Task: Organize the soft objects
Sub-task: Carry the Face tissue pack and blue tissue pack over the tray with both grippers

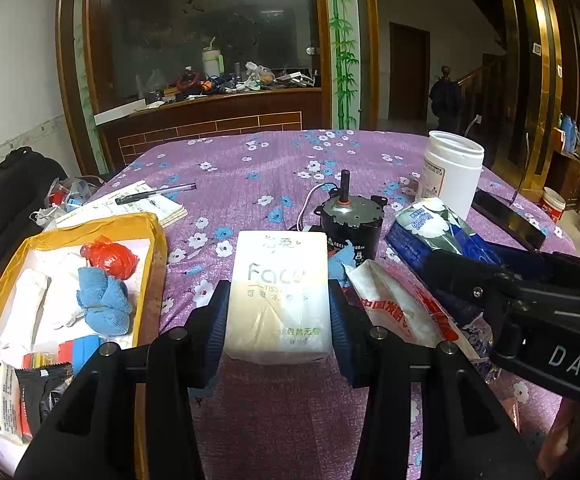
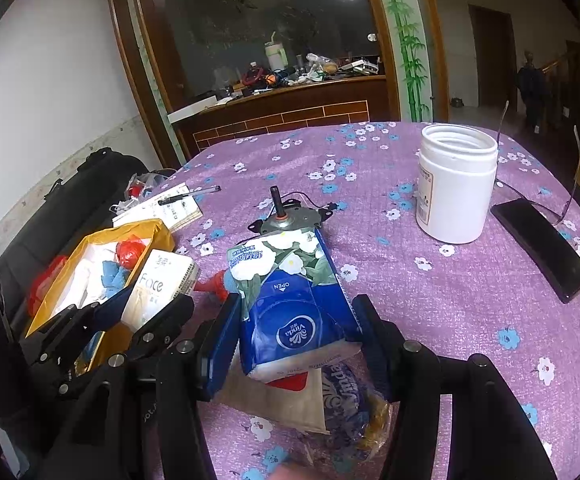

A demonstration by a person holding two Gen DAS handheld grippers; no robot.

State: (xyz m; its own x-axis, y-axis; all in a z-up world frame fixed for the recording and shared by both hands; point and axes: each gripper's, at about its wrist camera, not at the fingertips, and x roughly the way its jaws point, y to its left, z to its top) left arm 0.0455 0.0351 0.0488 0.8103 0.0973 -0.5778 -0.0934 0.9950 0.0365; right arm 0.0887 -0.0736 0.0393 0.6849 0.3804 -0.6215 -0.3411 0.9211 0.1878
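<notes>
Two tissue packs are held off the cloth just right of the yellow box [image 1: 152, 240]: the white pack [image 1: 280, 296], long axis along the left gripper [image 1: 278, 320] clamping it, sits nearer; the blue pack [image 2: 293, 300] is clamped by the right gripper [image 2: 295, 328], both angled downward.

My left gripper [image 1: 278, 316] points forward and down, its blue pads [image 1: 216, 320] pressed against both sides of a white tissue pack [image 1: 280, 296] that I hold clear of the surface. My right gripper [image 2: 297, 328] sits just beside it, tilted down the same way. Its jaws are clamped on a blue tissue pack [image 2: 293, 304] and hold it raised.
</notes>
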